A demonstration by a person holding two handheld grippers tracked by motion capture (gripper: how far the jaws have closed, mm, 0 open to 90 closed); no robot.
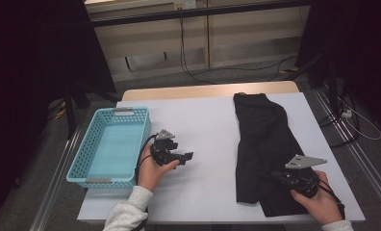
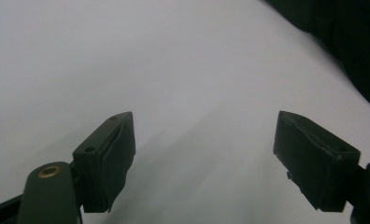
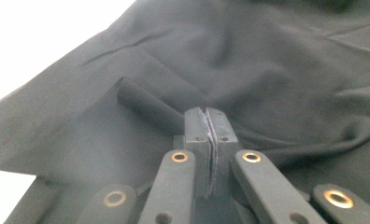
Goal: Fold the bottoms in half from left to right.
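Black garment [image 1: 263, 149] lies flat on the table's [image 1: 203, 130] right half; right gripper [image 3: 206, 122] is pinched on a raised fold at its near edge, left gripper [image 2: 204, 154] spread wide over bare table, holding nothing. Cloth looks light, limp and thin, so it'll sag and drag; grab edges or corners, not mid-panel. Can't tell how many layers are in the pinch, and the dark fabric hides seams and shape.
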